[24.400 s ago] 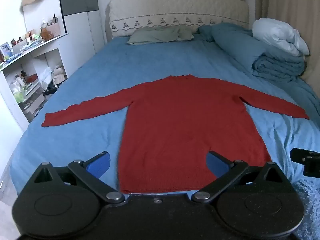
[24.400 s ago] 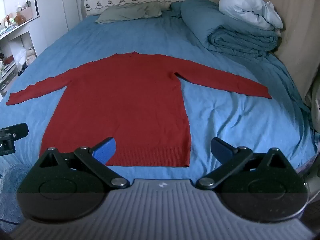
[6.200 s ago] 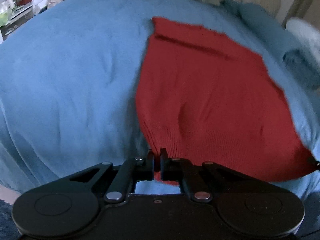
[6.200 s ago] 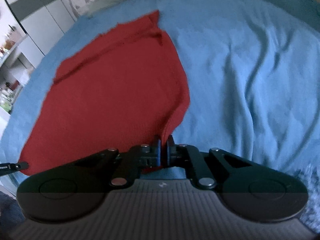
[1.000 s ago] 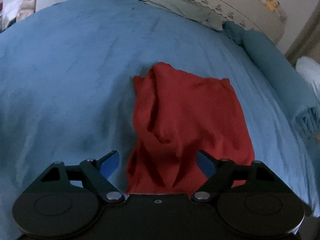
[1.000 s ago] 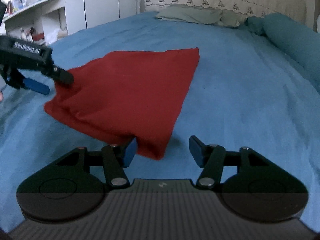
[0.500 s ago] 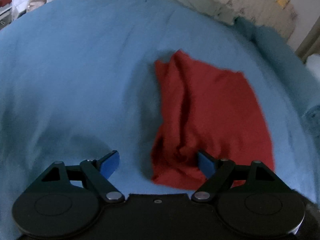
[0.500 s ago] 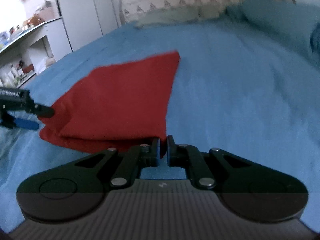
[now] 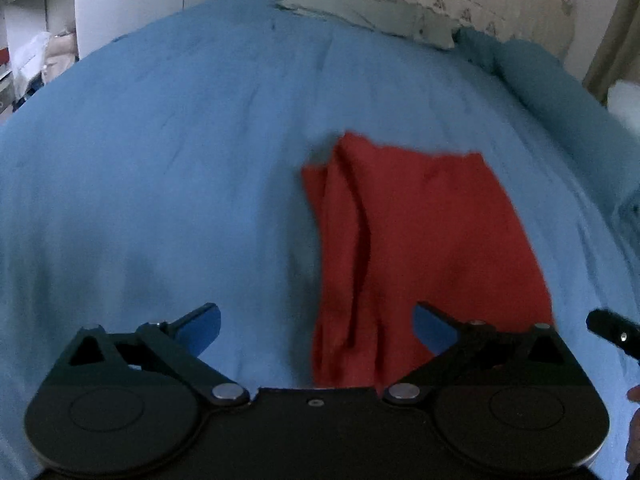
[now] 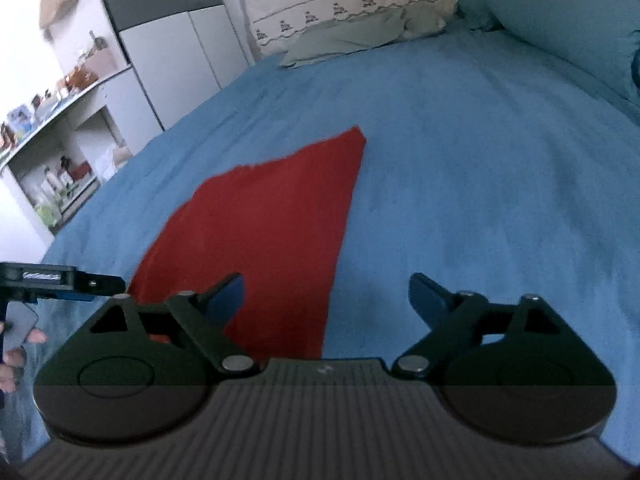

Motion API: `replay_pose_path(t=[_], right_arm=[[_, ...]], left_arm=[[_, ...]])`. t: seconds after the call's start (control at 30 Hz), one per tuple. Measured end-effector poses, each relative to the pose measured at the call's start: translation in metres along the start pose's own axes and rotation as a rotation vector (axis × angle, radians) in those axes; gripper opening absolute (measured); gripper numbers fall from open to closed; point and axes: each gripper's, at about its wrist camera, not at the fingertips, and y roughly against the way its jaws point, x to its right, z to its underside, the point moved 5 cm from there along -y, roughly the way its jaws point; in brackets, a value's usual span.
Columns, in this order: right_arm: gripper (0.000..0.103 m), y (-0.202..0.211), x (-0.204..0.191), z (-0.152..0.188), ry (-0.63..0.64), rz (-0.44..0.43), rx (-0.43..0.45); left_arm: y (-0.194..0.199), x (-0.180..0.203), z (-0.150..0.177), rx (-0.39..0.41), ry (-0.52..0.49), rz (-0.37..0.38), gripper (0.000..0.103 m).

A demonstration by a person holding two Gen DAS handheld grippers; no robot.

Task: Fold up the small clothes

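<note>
With both tools drawn back toward the near edge of the bed [image 9: 168, 168], the red sweater [image 9: 420, 232] lies let go on the blue cover, folded down to a compact packet rather than spread out. Left gripper [image 9: 316, 322]: jaws spread wide, having just opened further, with the near left part of the packet showing between the blue pads but no pad pressing on it. Right gripper [image 10: 326, 296]: jaws just sprung apart to full spread, nothing pinched; the sweater's [image 10: 264, 232] near right edge shows between its pads, the right pad over bare cover. Packet sits in the middle of the bed, well apart from the pillow [image 9: 360, 16] at the far headboard and the rolled quilt [image 10: 568, 12] on the far right. Its right side looks flat and clean-edged; the left side carries long raised ridges where layers bunched. Likely reading: the release marks the end of a fold, both tools freed so the cloth settles under its own weight. Left ridges may want smoothing before the job counts as done. A hand's fingers [image 10: 16, 356] show at the left margin of the right view.
</note>
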Motion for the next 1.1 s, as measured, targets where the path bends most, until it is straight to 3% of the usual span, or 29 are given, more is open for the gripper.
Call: replay_pose_path(t=[0.1, 0.23, 0.37, 0.47, 0.57, 0.6, 0.63, 0.7, 0.73, 0.93, 1.1], right_arm=[[0.103, -0.017, 0.004, -0.025, -0.049, -0.014, -0.043], [0.103, -0.053, 0.009, -0.047, -0.078, -0.059, -0.150], [0.103, -0.085, 0.018, -0.048, -0.112, -0.067, -0.230], [0.103, -0.101, 0.019, -0.045, -0.105, -0.068, -0.263], [0.103, -0.109, 0.013, -0.043, -0.092, -0.085, -0.245], [0.093, -0.111, 0.011, -0.043, -0.088, -0.094, -0.243], [0.071, -0.114, 0.008, -0.043, -0.088, -0.110, -0.248], [0.056, -0.115, 0.003, -0.044, -0.100, -0.144, -0.260], [0.046, -0.111, 0.001, -0.046, -0.089, -0.136, -0.247], [0.039, -0.064, -0.011, -0.062, -0.070, -0.153, -0.145], [0.039, 0.017, 0.000, -0.065, -0.046, -0.181, -0.091]], left_arm=[[-0.019, 0.004, -0.022, -0.023, 0.023, 0.069, 0.103], [-0.062, 0.012, -0.038, -0.135, 0.040, 0.157, 0.102], [-0.087, 0.016, -0.042, -0.173, 0.049, 0.143, 0.089], [-0.093, 0.013, -0.042, -0.158, 0.081, 0.169, 0.087], [-0.088, 0.019, -0.036, -0.138, 0.071, 0.176, 0.067], [-0.085, 0.021, -0.034, -0.133, 0.059, 0.167, 0.054], [-0.082, 0.024, -0.035, -0.118, 0.055, 0.163, 0.045], [-0.074, 0.027, -0.037, -0.094, 0.049, 0.159, 0.030], [-0.069, 0.029, -0.038, -0.086, 0.045, 0.157, 0.029], [-0.016, 0.054, -0.037, -0.043, 0.015, 0.213, 0.026], [0.041, 0.090, -0.003, -0.012, -0.012, 0.266, 0.027]])
